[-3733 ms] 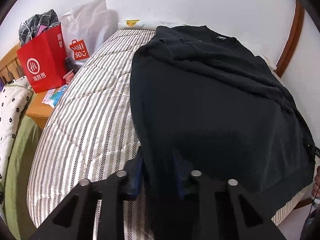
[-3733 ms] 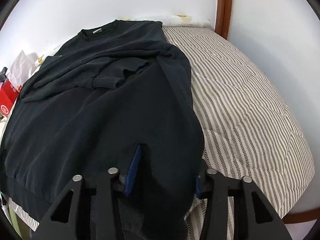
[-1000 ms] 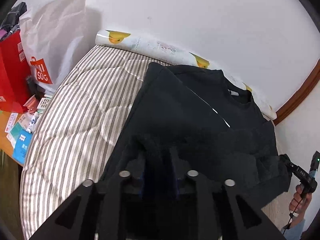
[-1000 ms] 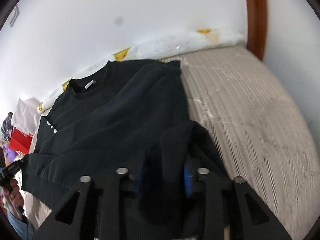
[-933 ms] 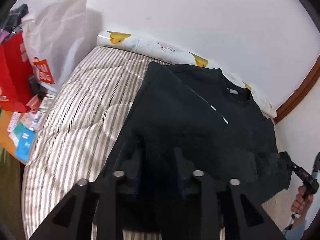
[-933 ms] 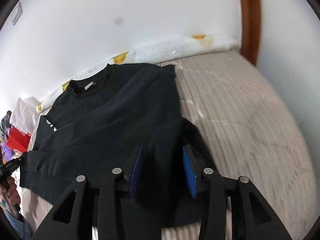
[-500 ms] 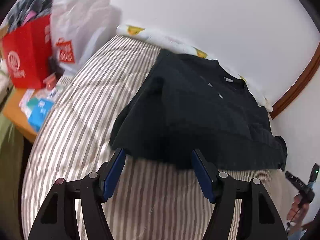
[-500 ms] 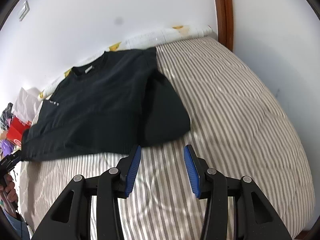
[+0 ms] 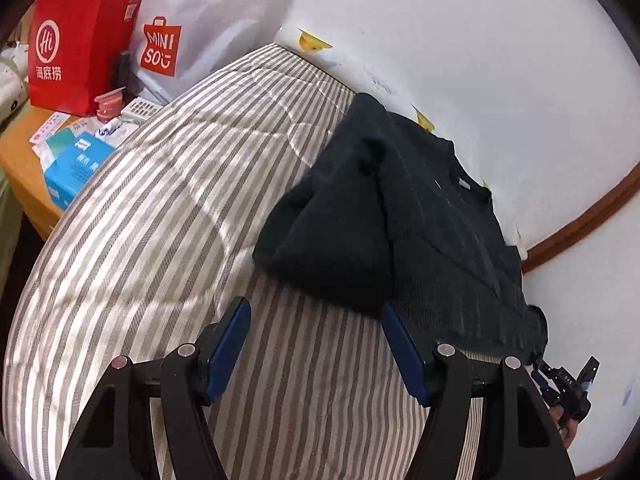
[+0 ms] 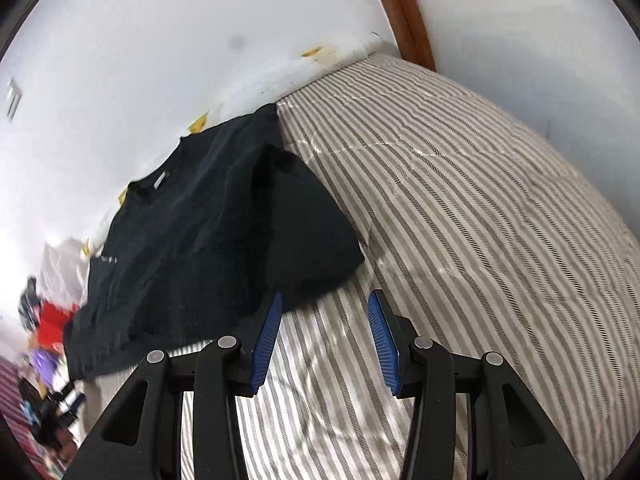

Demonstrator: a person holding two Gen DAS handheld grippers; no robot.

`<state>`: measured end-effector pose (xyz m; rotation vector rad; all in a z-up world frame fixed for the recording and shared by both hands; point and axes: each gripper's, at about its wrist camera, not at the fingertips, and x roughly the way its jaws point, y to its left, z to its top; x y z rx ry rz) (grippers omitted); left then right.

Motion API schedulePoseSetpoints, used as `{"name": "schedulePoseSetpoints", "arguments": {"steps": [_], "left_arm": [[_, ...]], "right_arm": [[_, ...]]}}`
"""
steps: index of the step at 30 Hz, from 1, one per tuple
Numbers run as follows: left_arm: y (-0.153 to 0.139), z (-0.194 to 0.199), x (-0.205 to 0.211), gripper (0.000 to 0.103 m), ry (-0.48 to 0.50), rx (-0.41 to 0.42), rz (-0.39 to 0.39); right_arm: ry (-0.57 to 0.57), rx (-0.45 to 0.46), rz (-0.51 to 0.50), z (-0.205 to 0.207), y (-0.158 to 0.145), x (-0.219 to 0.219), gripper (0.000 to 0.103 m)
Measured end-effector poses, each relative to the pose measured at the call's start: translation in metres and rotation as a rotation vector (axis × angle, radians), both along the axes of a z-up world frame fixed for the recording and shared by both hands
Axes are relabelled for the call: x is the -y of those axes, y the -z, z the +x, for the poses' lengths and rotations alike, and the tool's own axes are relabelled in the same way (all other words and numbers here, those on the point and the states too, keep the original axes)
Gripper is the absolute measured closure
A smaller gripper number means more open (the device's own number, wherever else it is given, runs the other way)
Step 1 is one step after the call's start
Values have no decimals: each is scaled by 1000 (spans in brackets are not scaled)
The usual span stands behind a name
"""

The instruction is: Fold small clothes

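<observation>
A black sweatshirt [image 9: 400,216] lies folded in half on the striped bed, its collar toward the wall. In the left wrist view my left gripper [image 9: 316,312] is open just short of the garment's near left corner, with only striped cover between its blue pads. The right wrist view shows the same sweatshirt [image 10: 208,232] with my right gripper [image 10: 325,300] open below its near right corner; nothing is between the pads. The other gripper and a hand [image 9: 568,392] show at the far right of the left view.
The striped mattress [image 9: 160,208] spreads wide on both sides of the garment. A red paper bag [image 9: 76,36], a white shopping bag [image 9: 192,20] and small boxes [image 9: 76,160] crowd a wooden side table at the left. White wall and brown wooden trim [image 10: 404,8] bound the bed.
Both grippers let go of the folded-over hem and drew back from the sweatshirt. Their jaws opened, the left wider, and both views rolled. The garment now lies folded in half.
</observation>
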<state>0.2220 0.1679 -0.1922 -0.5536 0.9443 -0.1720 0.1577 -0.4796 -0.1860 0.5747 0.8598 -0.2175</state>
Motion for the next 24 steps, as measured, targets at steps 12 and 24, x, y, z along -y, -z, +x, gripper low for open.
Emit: {"name": "schedulePoseSetpoints", "arguments": {"steps": [12, 24], "left_arm": [[0, 31, 14, 53, -44, 9, 107], [-8, 18, 12, 89, -16, 32, 80]], "right_arm": [[38, -11, 63, 41, 13, 1, 56], [-36, 30, -31, 30, -5, -12, 85]]}}
